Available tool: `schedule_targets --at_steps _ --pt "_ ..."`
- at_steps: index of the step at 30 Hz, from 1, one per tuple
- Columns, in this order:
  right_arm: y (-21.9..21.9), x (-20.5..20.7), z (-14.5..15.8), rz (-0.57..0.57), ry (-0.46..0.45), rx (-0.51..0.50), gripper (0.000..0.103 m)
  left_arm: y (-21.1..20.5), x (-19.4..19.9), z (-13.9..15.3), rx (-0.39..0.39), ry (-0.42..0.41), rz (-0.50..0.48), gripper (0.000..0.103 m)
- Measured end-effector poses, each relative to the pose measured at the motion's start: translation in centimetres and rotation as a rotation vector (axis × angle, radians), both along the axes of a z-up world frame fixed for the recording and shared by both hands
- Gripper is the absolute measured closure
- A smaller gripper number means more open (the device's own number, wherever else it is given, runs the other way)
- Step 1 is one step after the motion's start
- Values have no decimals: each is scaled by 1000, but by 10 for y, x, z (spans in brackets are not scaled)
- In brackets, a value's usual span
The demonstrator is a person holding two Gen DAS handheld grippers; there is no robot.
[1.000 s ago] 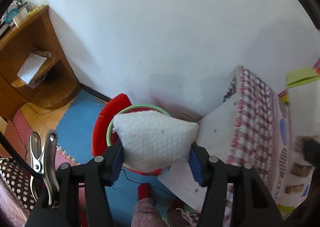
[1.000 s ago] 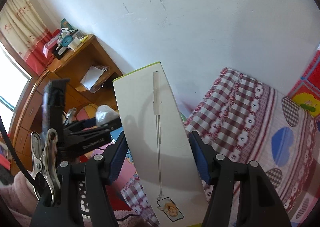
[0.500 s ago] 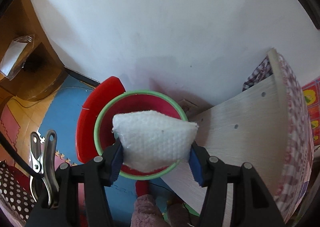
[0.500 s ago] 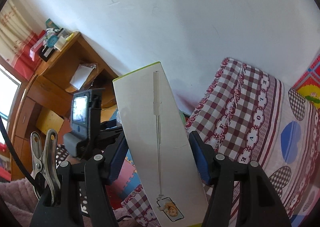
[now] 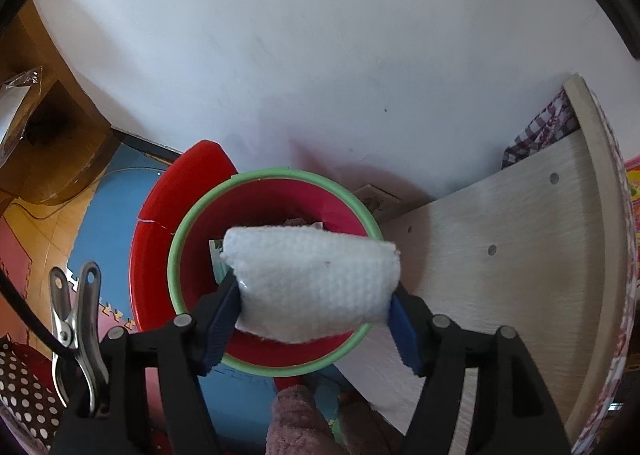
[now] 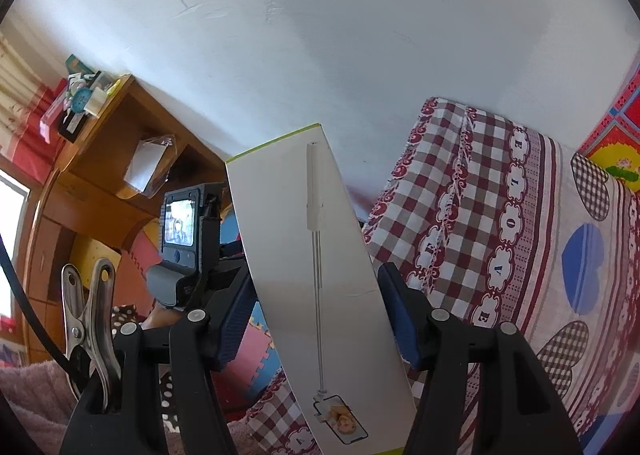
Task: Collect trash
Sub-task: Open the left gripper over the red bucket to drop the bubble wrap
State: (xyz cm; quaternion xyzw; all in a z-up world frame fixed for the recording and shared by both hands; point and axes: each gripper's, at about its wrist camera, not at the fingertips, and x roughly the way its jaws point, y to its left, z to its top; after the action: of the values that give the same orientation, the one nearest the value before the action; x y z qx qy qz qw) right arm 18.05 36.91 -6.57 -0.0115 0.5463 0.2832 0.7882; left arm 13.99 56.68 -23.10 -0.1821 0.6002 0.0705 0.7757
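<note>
My left gripper (image 5: 314, 295) points steeply down over a red bin with a green rim (image 5: 260, 175). A white padded wad (image 5: 316, 279) sits between its blue pads, above the bin's mouth. The jaws are opening, and both pads still touch the wad's ends. Some scraps of paper (image 5: 298, 222) lie inside the bin. In the right wrist view my right gripper (image 6: 316, 287) is shut on a tall white box (image 6: 296, 215) with a selfie stick pictured on it. The box stands upright between the pads.
A red lid (image 5: 160, 215) leans behind the bin against the white wall. A pale wooden bed board (image 5: 500, 255) runs close to the bin's right side. The checked bedspread (image 6: 480, 195) lies right, a wooden desk (image 6: 100, 175) left. Foam floor mats (image 5: 108, 223) surround the bin.
My left gripper has sunk toward the bin, which now looks larger and sits right under the wad. Its jaws have widened and the wad has spread. The right gripper keeps its box.
</note>
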Motion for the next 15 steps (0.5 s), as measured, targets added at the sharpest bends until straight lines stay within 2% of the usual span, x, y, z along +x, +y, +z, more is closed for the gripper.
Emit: schedule_targets --at_steps 7,15 --pt "-1 3 -2 -3 9 -4 41 1 0 0 -15 -4 -1 23" --pt "3 1 -6 2 17 2 41 -1 -1 1 0 -4 -4 20"
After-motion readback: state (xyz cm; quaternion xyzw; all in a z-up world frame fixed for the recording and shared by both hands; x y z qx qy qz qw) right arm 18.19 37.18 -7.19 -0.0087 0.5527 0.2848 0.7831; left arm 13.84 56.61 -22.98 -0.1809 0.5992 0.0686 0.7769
